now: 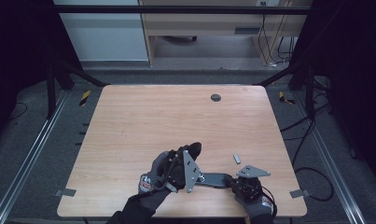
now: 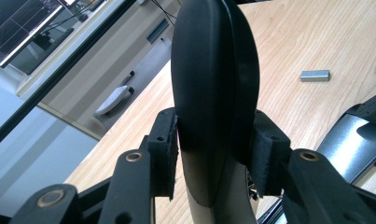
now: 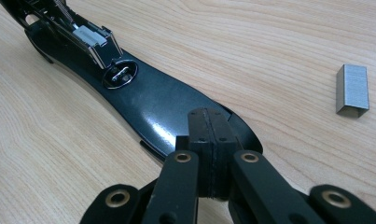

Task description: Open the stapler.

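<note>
Stapler opened up near the table's front edge, a gripper on each half.

The left gripper (image 2: 213, 154) pinches the stapler's (image 3: 143, 100) black top cover (image 2: 213, 88) and holds it raised, pads tight on both sides. The right gripper (image 3: 209, 154) has its pads pressed together, down on the tip of the base, which lies flat on the table (image 1: 176, 116) (staple tray showing). A strip of staples (image 3: 352, 89) sits loose just beside it.
</note>
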{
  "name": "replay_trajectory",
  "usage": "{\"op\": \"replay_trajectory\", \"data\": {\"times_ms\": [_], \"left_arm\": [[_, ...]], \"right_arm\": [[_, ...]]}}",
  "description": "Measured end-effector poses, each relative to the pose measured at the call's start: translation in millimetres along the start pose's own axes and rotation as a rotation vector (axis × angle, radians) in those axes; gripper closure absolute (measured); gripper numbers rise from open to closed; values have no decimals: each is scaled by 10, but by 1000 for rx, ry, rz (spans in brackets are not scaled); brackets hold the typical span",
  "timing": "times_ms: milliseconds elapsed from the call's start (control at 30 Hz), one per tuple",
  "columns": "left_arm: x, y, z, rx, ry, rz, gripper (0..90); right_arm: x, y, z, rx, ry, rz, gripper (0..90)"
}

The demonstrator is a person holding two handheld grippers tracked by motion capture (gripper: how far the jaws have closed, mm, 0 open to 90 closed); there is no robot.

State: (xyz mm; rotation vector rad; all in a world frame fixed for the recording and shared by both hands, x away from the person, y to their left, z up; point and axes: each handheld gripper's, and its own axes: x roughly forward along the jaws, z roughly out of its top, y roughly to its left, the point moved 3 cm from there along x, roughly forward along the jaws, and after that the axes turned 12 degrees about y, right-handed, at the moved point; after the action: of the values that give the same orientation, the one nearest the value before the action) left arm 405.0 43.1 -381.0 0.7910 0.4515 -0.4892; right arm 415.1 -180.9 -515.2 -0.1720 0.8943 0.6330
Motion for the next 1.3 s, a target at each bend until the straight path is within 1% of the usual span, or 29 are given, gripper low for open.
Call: {"op": "replay_trajectory", "data": {"times_ms": [133, 300, 500, 567, 733, 933, 1100, 1300], "left_arm": [[-22, 44, -26, -6, 2, 3, 575], [-42, 91, -60, -27, -5, 2, 573], [-64, 141, -101, -51, -10, 1, 571], [-75, 166, -119, -57, -10, 6, 569], [-114, 258, -194, -95, -12, 5, 564], [-146, 336, -268, -115, -16, 13, 555], [-169, 409, -344, -147, -20, 9, 548], [-179, 441, -393, -167, -27, 11, 544]], "right_arm": [[0, 1, 1, -2, 0, -2, 900], [-3, 5, 1, 3, 2, 2, 900], [0, 1, 1, -1, 0, -1, 900], [-2, 3, 1, 4, 1, 4, 900], [0, -1, 1, 0, 0, 1, 900], [-3, 5, 1, 4, 2, 3, 900], [0, 2, 1, -3, 1, -3, 900], [0, 3, 1, -2, 1, -2, 900]]}}
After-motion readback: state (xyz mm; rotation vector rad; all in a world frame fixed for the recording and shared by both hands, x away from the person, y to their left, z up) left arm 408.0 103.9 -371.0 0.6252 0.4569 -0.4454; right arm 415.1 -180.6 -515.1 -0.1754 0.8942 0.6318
